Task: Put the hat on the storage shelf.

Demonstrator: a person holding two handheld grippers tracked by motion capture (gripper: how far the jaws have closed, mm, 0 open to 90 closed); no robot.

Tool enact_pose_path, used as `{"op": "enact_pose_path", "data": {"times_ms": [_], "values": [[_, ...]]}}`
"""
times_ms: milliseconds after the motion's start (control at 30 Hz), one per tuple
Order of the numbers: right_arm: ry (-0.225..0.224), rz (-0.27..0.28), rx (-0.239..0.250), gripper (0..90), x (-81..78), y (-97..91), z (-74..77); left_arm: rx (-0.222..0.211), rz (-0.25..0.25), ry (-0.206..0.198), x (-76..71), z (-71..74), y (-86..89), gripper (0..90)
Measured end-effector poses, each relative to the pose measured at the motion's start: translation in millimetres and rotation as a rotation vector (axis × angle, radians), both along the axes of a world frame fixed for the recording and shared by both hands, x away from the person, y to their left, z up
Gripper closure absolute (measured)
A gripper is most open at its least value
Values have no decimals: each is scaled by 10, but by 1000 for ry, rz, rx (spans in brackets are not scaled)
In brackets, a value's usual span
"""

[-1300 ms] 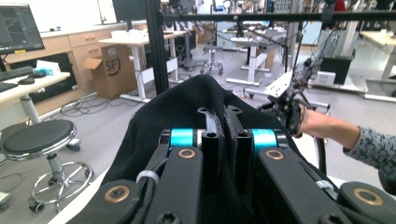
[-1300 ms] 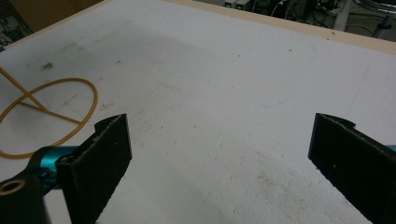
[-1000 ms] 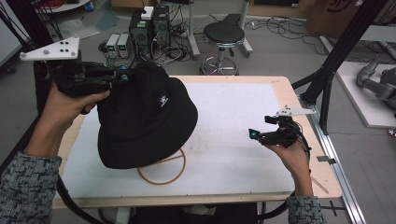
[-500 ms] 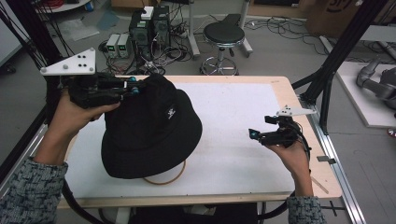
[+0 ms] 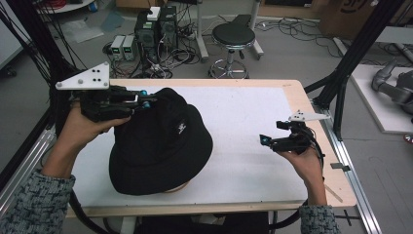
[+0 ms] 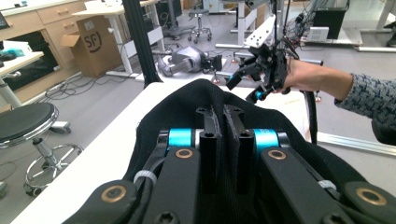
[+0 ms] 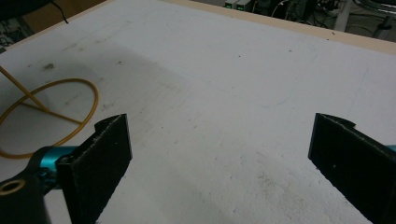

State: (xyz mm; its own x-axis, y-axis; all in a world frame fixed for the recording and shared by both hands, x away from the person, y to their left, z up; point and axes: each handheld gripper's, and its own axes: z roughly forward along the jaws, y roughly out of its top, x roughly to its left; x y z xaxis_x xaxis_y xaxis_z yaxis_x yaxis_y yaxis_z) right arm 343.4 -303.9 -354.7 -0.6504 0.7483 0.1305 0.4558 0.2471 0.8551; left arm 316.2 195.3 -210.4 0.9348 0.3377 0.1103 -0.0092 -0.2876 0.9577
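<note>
A black bucket hat [image 5: 160, 146] with a small white logo hangs low over the left half of the white table top [image 5: 253, 107]. My left gripper [image 5: 146, 101] is shut on the hat's crown from the left, the fabric [image 6: 196, 93] pinched between its two pads [image 6: 219, 112]. A yellow wire ring [image 7: 96, 100] lies flat on the table, and a sliver of it [image 5: 178, 187] peeks out under the hat's near brim. Over the table's right side my right gripper [image 5: 265, 140] is open and points left, with bare table between its jaws [image 7: 219, 140]. It also appears beyond the hat [image 6: 243, 86].
A black stool [image 5: 233, 36] and electronics boxes [image 5: 156, 24] with cables stand on the floor beyond the far edge. A black frame post [image 5: 350, 63] rises at the table's right corner. The table's wooden border runs round the white top.
The left gripper has carried the hat down and toward the near edge. The hat now covers most of the yellow ring. The right gripper has stayed put.
</note>
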Motion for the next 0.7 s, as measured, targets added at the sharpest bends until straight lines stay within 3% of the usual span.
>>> {"op": "enact_pose_path", "data": {"times_ms": [333, 467, 700], "values": [[-1, -2, 1, 59, 5, -12, -1, 35, -3, -6, -10, -51, -12, 822], [-1, -2, 1, 59, 3, -12, 0, 30, -16, -12, -29, -55, -24, 822], [-2, -2, 6, 58, -2, -20, 6, 20, 3, -10, 0, -51, 12, 786]]}}
